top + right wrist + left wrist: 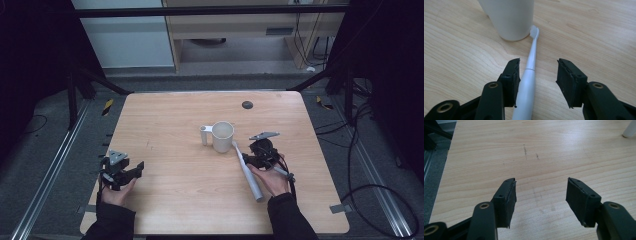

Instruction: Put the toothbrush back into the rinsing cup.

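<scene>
Your right tool [537, 75] is hovering low over the tabletop [175, 185] with its jaws standing partly apart, and the white electric toothbrush [527, 82] is lying flat between them. In the right gripper view the handle is running just beside the left-hand pad [512, 80] (whether it is actually touching that pad is hard to tell), while the other pad is standing clear of it with bare wood in between, so nothing is being gripped.

The toothbrush is lying on the tabletop with its bristle head right at the foot of the white cup [507, 17], touching it or very nearly so. In the high view the toothbrush [246, 171] is slanting from the cup [222, 136] down toward your right hand [272, 177], its thick end nearest you. A small white cylinder [204, 135] is standing upright just left of the cup, and a dark round spot [247, 104] is sitting farther back on the wood.

Your left tool [540, 197] is resting well apart from all this, near the left edge of the tabletop, with its jaws standing wide over bare wood and holding nothing. In the high view your left hand [117, 192] is cradling it from below.
</scene>
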Demonstrator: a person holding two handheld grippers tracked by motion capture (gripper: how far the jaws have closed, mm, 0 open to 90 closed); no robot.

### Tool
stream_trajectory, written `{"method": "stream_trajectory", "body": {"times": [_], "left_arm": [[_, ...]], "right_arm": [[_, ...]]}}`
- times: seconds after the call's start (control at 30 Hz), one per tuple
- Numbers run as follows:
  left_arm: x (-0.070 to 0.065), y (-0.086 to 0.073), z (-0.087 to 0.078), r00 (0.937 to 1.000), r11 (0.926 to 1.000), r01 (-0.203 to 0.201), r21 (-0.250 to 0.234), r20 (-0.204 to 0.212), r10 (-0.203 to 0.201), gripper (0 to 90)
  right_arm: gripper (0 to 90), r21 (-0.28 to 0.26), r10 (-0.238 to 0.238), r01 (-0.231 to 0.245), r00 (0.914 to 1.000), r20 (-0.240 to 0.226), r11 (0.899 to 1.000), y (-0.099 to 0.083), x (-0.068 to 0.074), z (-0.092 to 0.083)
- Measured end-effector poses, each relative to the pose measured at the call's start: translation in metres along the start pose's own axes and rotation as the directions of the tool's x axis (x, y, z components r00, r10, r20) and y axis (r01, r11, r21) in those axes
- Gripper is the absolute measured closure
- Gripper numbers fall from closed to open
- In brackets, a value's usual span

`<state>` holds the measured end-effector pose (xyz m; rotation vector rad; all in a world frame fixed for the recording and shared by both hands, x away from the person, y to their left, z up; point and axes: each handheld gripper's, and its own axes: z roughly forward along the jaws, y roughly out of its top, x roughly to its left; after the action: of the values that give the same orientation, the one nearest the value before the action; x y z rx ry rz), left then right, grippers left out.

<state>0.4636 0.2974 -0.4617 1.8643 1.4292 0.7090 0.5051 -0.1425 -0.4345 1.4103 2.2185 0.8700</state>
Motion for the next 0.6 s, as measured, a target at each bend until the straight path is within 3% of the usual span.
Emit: {"method": "stream_trajectory", "body": {"times": [0.6], "left_arm": [[0.0, 0.0, 0.001, 1.0, 1.0, -0.001, 0.006, 0.003, 0.001, 40.3]], "right_arm": [[57.5, 0.099, 0.004, -0.002, 0.9998, -0.018, 0.995, -0.007, 0.004, 0.022]]}}
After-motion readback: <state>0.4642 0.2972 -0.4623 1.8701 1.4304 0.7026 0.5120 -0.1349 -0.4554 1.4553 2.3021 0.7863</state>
